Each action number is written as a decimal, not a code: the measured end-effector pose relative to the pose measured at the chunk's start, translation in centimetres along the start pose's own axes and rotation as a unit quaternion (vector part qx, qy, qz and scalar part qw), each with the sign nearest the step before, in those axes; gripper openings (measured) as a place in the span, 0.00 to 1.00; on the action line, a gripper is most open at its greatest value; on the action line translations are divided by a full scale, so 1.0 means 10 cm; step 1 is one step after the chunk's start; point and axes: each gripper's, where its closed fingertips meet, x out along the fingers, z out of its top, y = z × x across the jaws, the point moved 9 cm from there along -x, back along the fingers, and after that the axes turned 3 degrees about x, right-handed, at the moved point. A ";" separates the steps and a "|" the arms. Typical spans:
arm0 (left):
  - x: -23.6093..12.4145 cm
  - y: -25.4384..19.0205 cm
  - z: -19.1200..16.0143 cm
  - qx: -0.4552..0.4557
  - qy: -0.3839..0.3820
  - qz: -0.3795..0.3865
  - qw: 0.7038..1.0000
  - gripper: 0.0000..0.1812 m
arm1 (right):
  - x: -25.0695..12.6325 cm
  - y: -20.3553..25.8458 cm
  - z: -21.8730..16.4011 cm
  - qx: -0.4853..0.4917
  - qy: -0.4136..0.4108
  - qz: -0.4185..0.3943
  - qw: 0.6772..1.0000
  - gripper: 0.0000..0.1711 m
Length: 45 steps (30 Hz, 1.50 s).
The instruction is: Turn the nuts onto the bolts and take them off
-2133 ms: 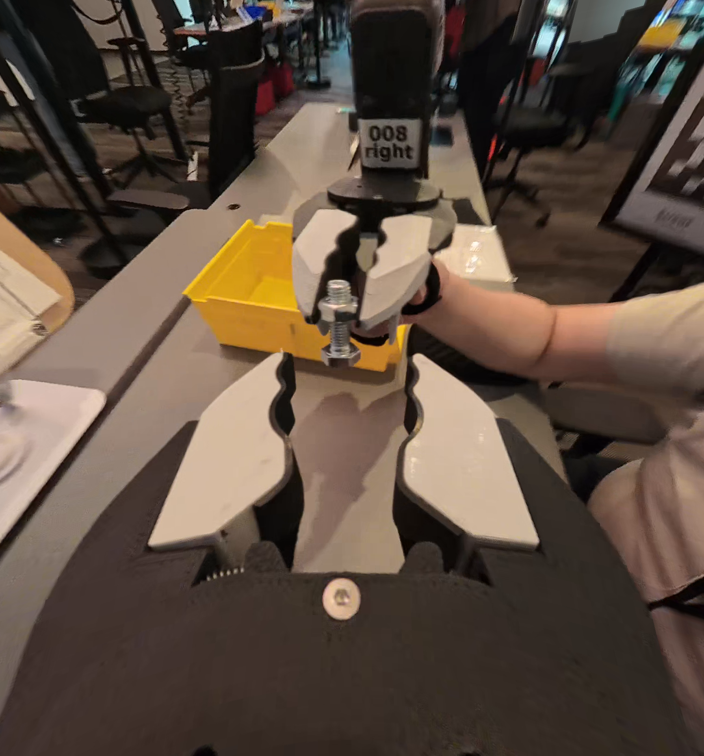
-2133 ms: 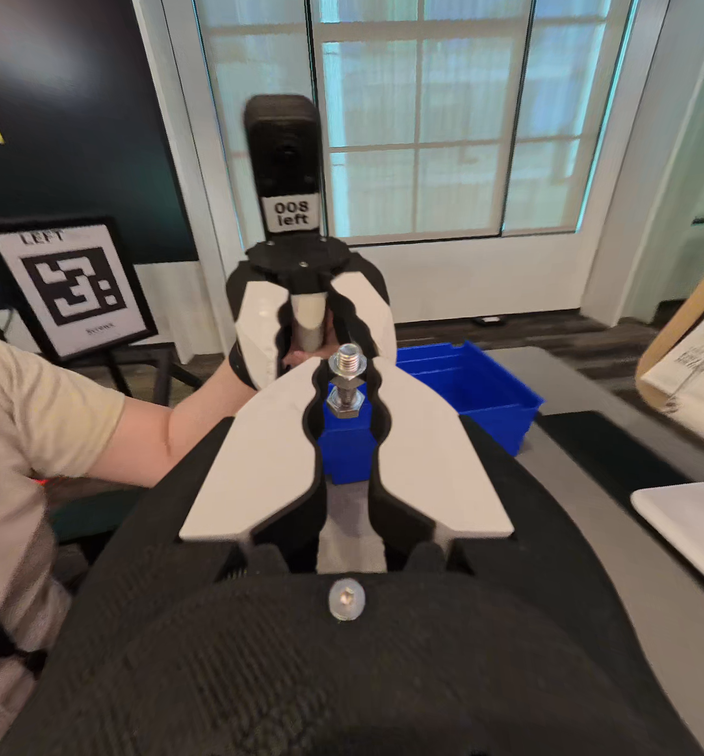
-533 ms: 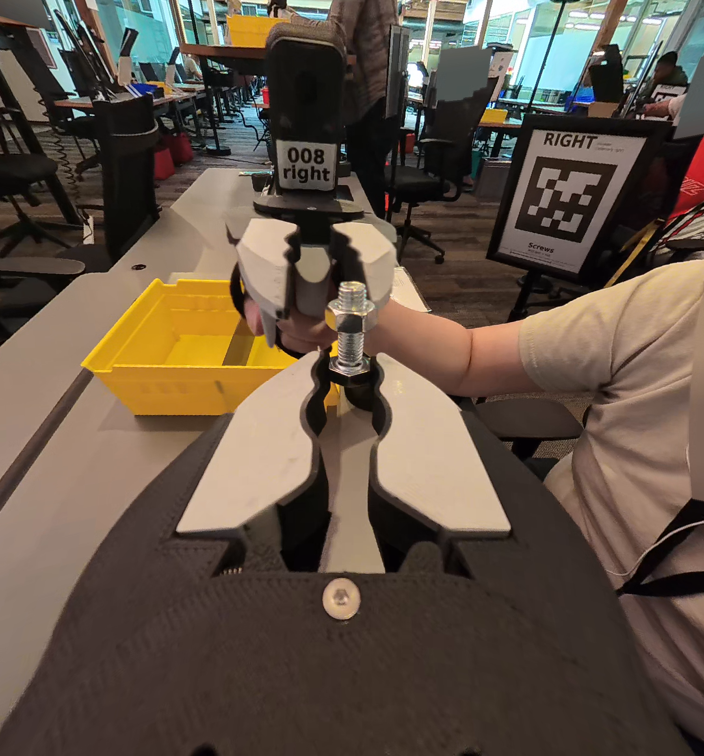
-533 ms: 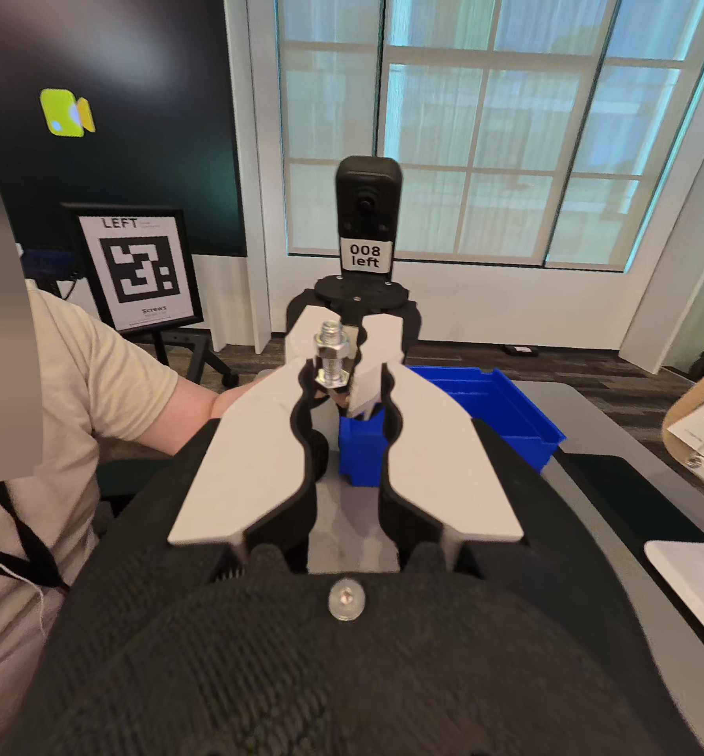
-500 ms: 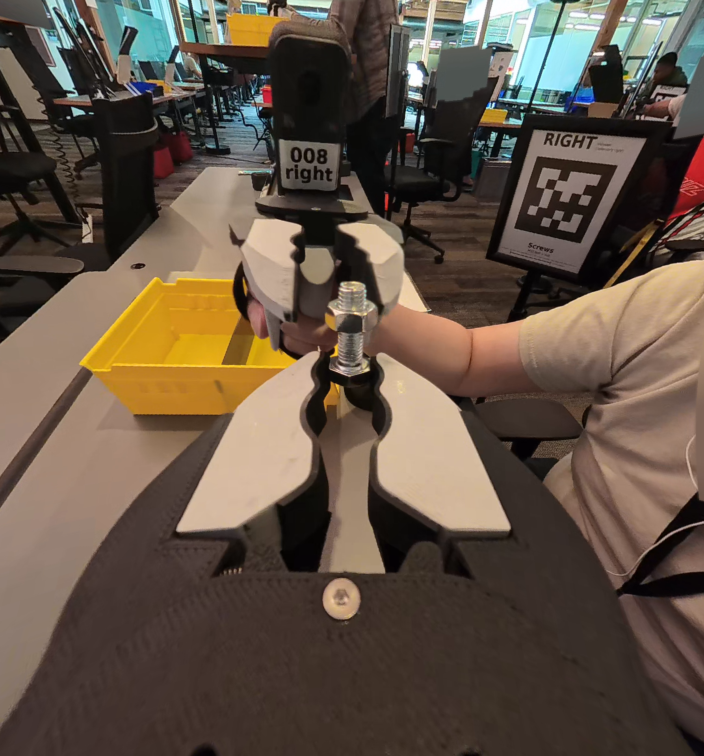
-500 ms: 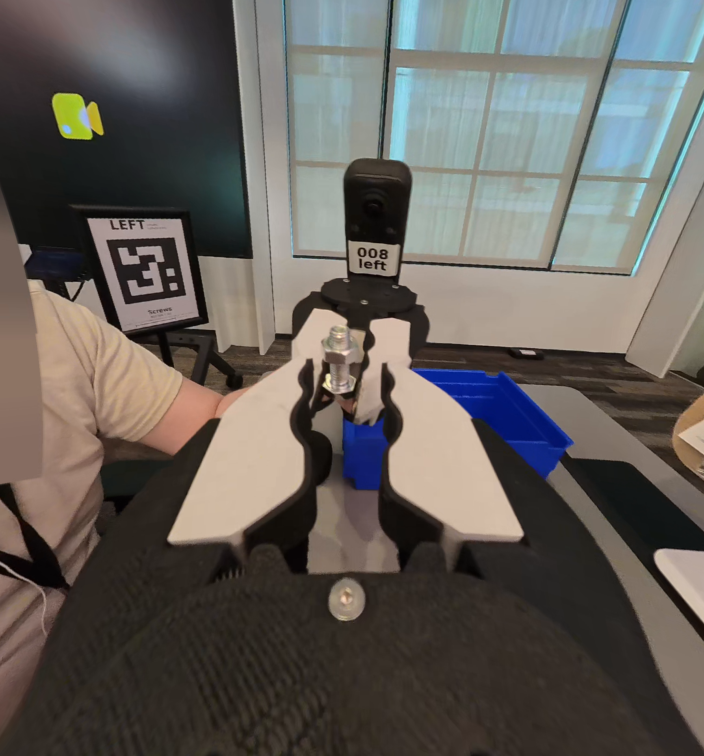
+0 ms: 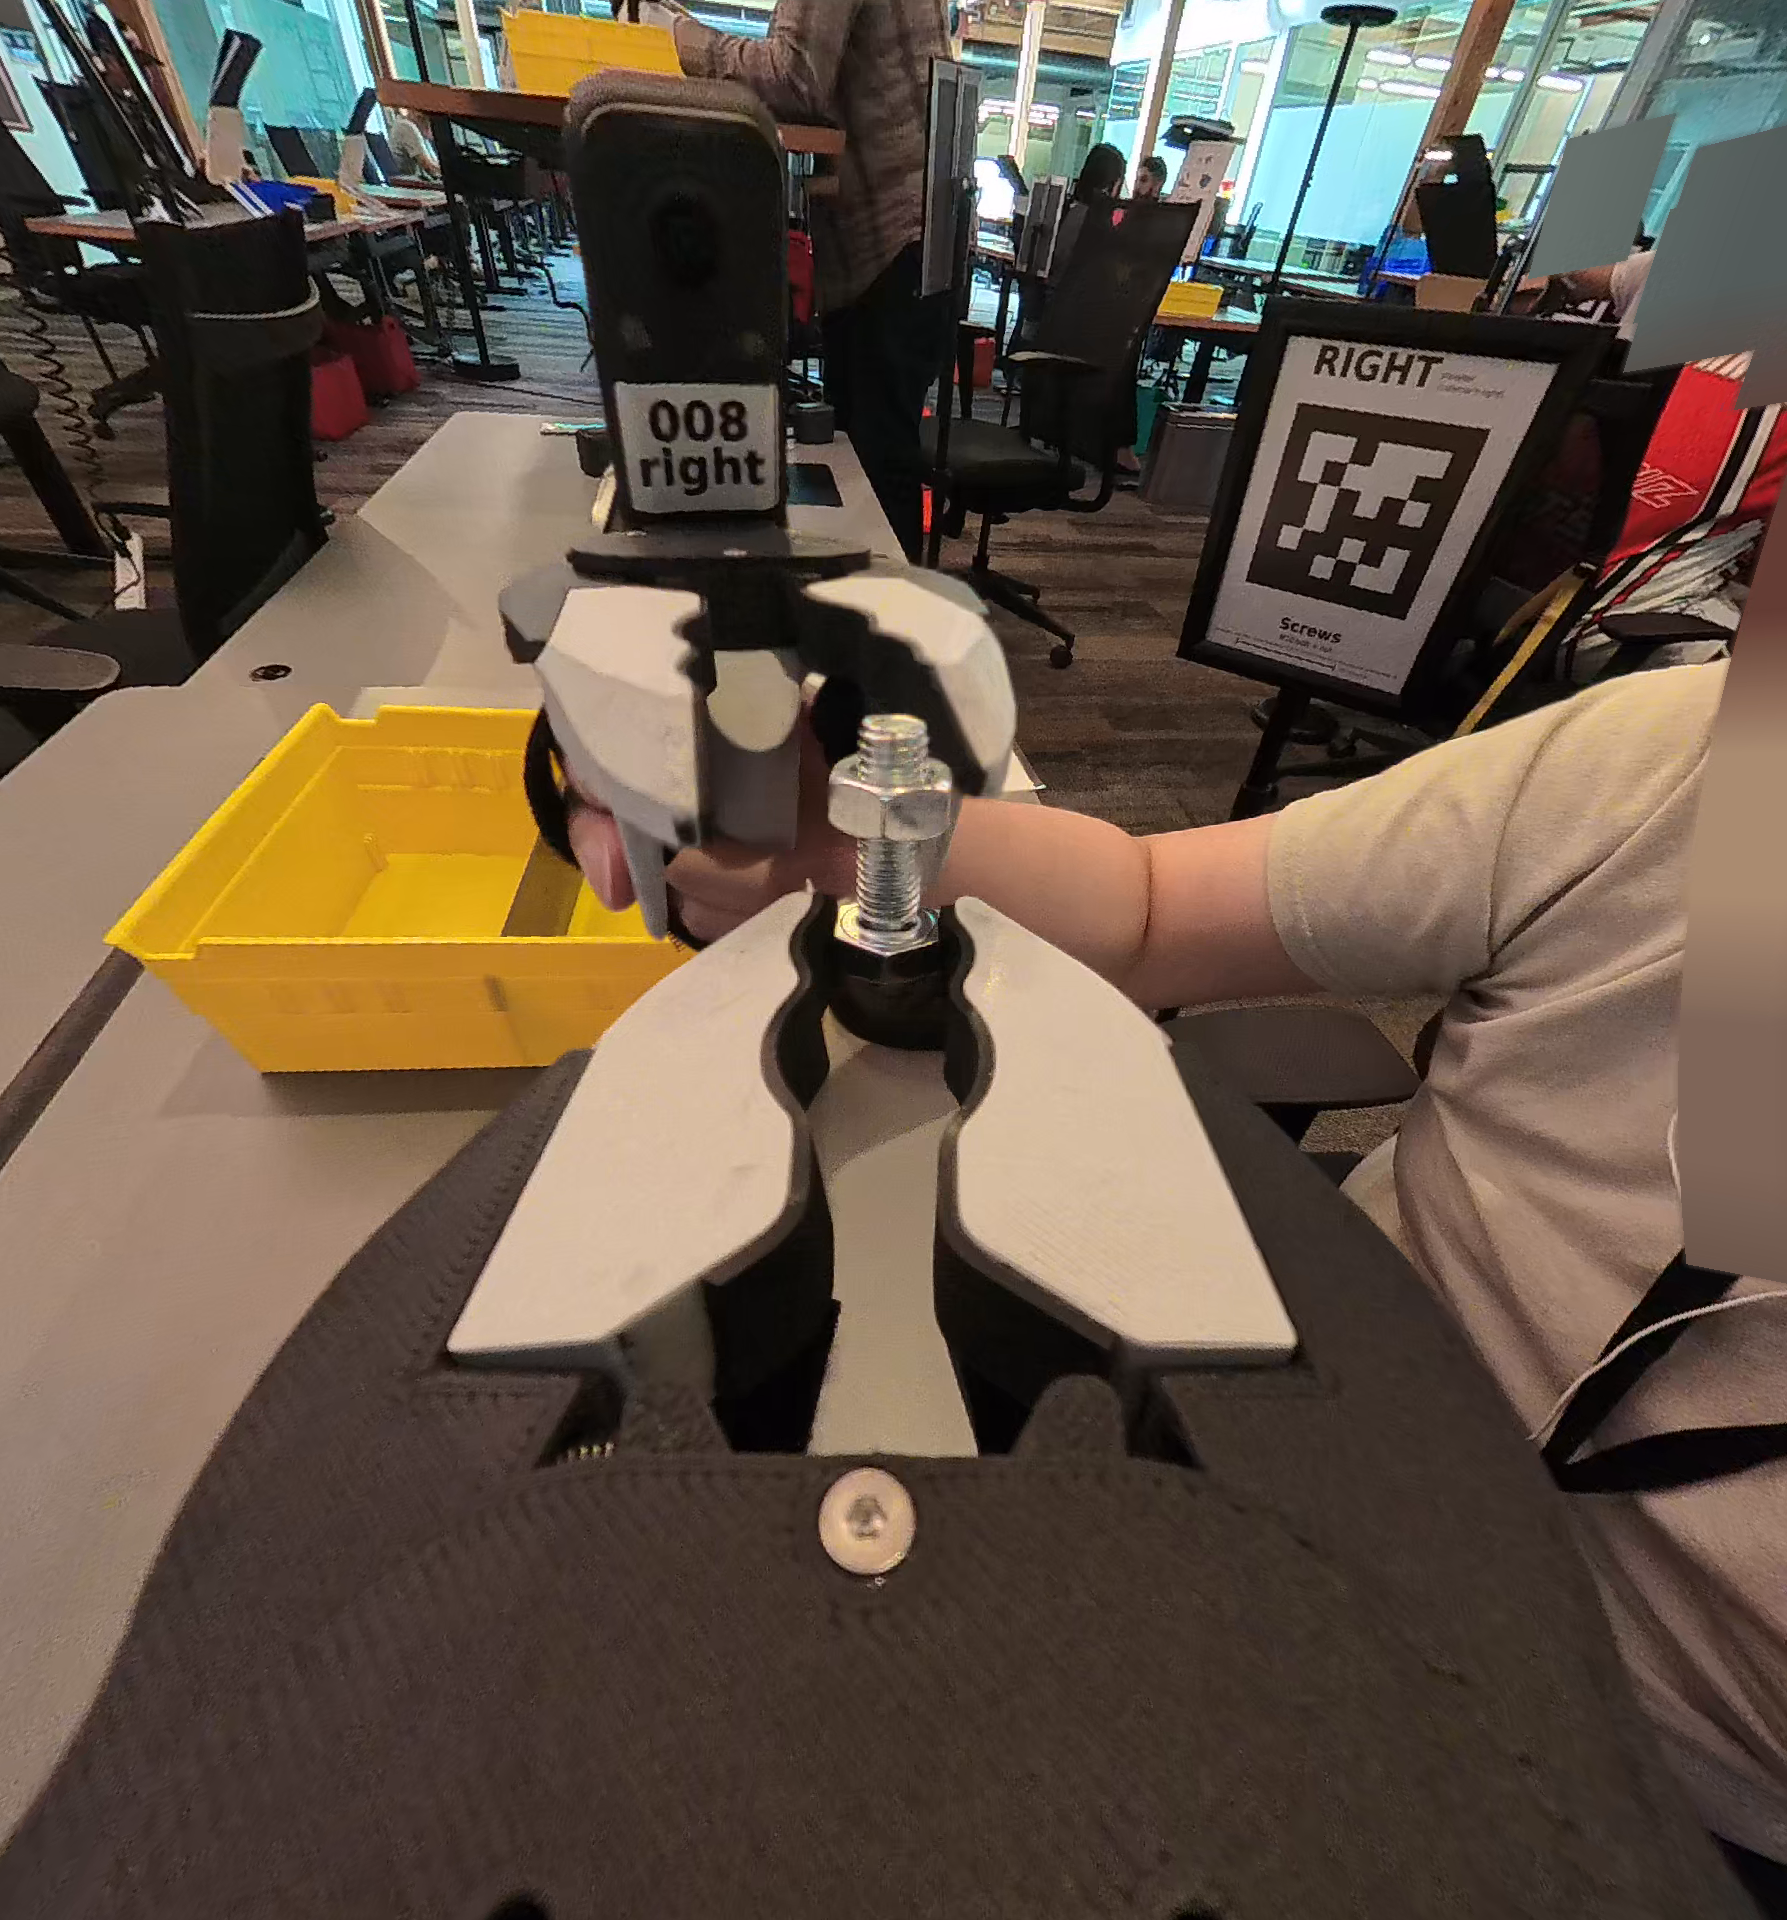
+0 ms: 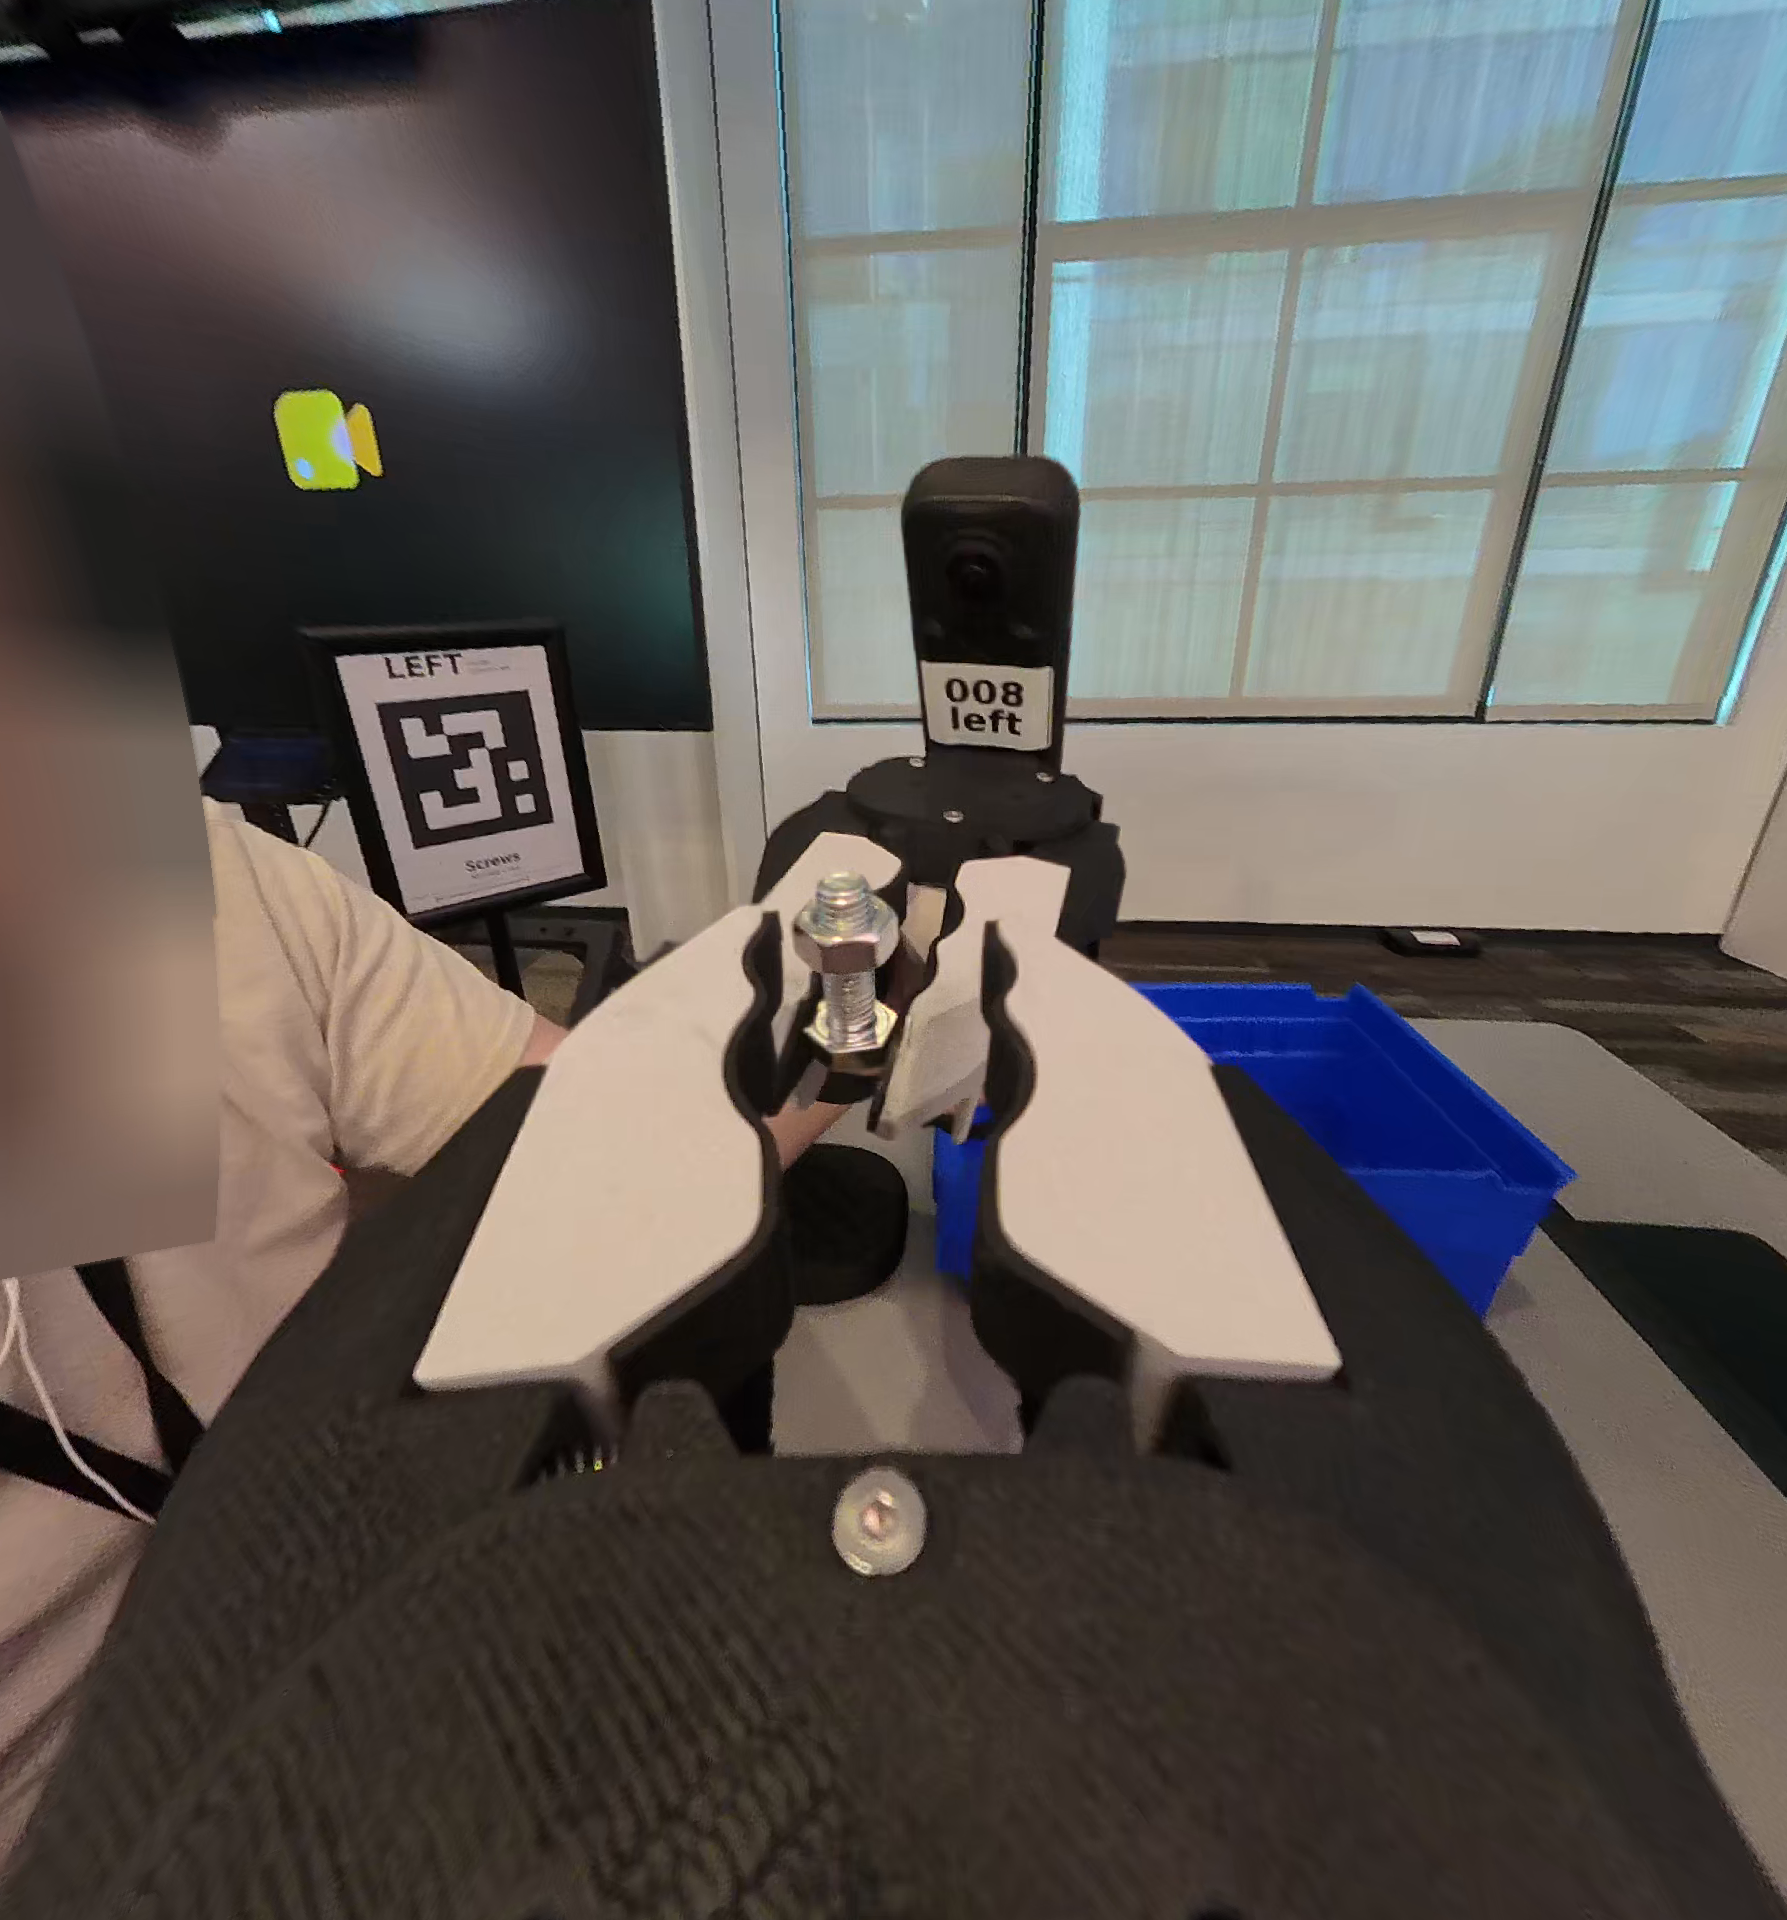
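A silver threaded steel bolt [image 7: 887, 831] stands upright in mid-air above the grey tabletop [image 7: 245, 1195], head down, with a silver hexagonal nut [image 7: 891, 802] wound on near its upper end, a short length of thread showing above the nut. I hold the bolt by its hexagonal head in my left tool [image 7: 881, 940], whose white fingers are clamped on either side of that head. My right tool [image 8: 873, 971] faces the bolt from the opposite side with its white fingers parted, wider than the nut; in the right wrist view the nut [image 8: 847, 940] sits beside the inner edge of the left-hand finger [image 8: 640, 1122], and I cannot tell whether they touch. Behind the bolt in the left wrist view a yellow plastic bin [image 7: 349, 935] rests on the tabletop, to the bolt's left. A blue plastic bin [image 8: 1367, 1112] lies on the tabletop beyond the bolt in the right wrist view, to its right. Framed black-and-white marker boards stand on the floor past the bolt in each view [image 7: 1377, 499] [image 8: 458, 769]. A person's forearm in a beige short sleeve [image 7: 1440, 862] reaches in toward the bolt.
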 end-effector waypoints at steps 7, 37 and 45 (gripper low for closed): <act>-0.05 -0.04 0.05 0.000 -0.022 -0.010 1.000 0.10 | -0.19 -0.11 0.07 0.036 -0.044 -0.016 0.998 0.22; -0.01 -0.13 0.08 -0.005 -0.029 -0.065 0.997 0.10 | 0.06 0.15 0.11 0.025 -0.038 0.035 0.998 0.25; 0.01 -0.15 0.07 -0.001 -0.022 -0.067 0.998 0.10 | -0.07 0.00 0.10 0.038 -0.037 -0.007 0.999 0.25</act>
